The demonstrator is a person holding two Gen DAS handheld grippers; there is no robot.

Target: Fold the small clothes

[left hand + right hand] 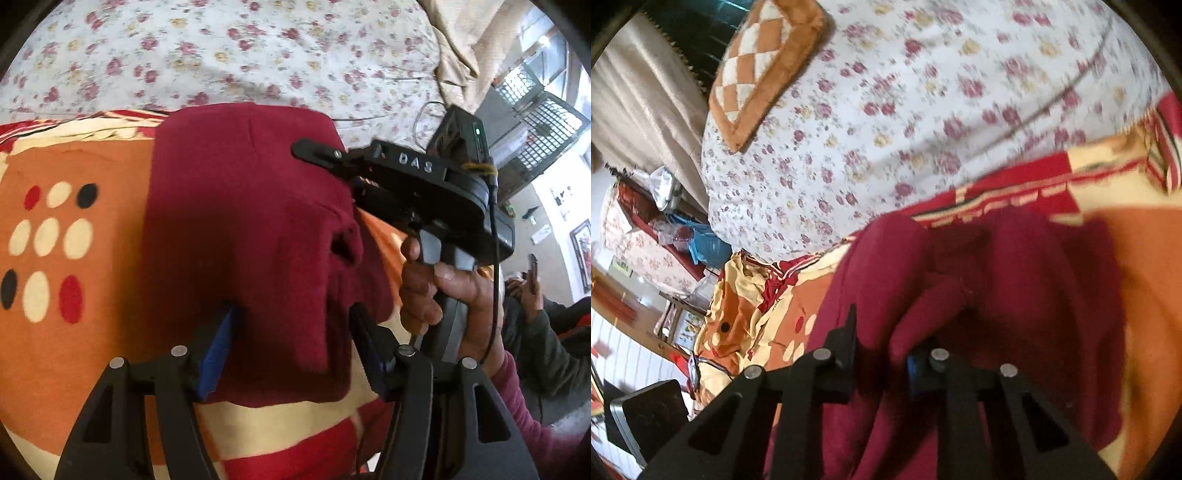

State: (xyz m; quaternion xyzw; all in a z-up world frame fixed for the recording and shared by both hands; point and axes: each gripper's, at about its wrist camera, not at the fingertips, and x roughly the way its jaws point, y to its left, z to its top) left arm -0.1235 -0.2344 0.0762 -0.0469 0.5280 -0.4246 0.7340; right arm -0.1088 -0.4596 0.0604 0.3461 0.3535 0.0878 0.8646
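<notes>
The small maroon knit garment [240,229] lies on a fleece blanket patterned in orange, cream and red with dots [66,251], which is spread over a white bedsheet printed with pink flowers [221,48].

In the left wrist view, the left gripper [291,332] has its 2 blue-padded jaws spread apart, with a raised fold of the maroon cloth bunched between them; whether the pads press the cloth or only straddle it cannot be told.

The right gripper [879,354], held in the person's hand [443,295], reaches over the garment's far right edge in that same view. From its own camera, the jaws stand apart with a ridge of maroon cloth rising between them. Motion blur hides whether it is pinched.

The step in hand looks like gathering 1 side of the garment to fold it across. To do it well, both grippers should take a single layer at matching points along the edge, lift only enough to clear the blanket's pile, and carry the cloth over together so the crease runs straight. Pinching the blanket with the knit would drag it.

Ahead of the left jaws the garment's far edge sits near the blanket's striped border. Beyond that the floral sheet offers open room. Left of the left jaws the dotted blanket is bare. Far ahead of the right jaws, a brown-and-cream checked cushion [764,62] lies well apart.
</notes>
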